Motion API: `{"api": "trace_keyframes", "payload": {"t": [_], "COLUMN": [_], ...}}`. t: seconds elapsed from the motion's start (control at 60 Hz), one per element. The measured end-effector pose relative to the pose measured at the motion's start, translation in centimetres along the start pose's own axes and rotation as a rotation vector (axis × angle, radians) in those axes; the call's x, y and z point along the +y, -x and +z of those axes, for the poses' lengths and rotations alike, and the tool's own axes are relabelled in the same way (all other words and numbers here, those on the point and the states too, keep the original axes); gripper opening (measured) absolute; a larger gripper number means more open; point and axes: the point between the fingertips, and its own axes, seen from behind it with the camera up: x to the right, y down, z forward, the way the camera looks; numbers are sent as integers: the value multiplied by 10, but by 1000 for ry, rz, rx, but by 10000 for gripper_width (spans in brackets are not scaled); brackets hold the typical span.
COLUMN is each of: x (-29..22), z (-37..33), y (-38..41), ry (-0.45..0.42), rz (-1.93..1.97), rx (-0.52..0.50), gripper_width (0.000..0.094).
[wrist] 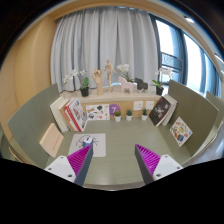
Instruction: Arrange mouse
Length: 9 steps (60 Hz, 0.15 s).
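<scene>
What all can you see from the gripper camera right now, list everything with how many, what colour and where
Table: one, grey-green, under and ahead of the fingers.
Books and picture cards: several, mixed colours, propped along the table's far and side edges.
Potted orchids: two, white flowers, on the shelf behind the table.
Small potted plants: about three, one with purple bloom, mid-table at the far edge.
Curtain: one, pale grey, behind the shelf.
Window: one, beside the curtain.
Mouse: none that I can make out.
Gripper: one, open, nothing between its fingers; pink pads on the inner faces.
</scene>
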Motion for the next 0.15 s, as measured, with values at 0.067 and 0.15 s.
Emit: {"api": "trace_keyframes", "payload": {"t": [0.067,0.15], "x": [-3,-5], "z": [-6,-11], "y": [-8,-17], "ry": [-9,-15], "rz": [5,13], "rx": [1,7], "gripper_width": [837,837]}}
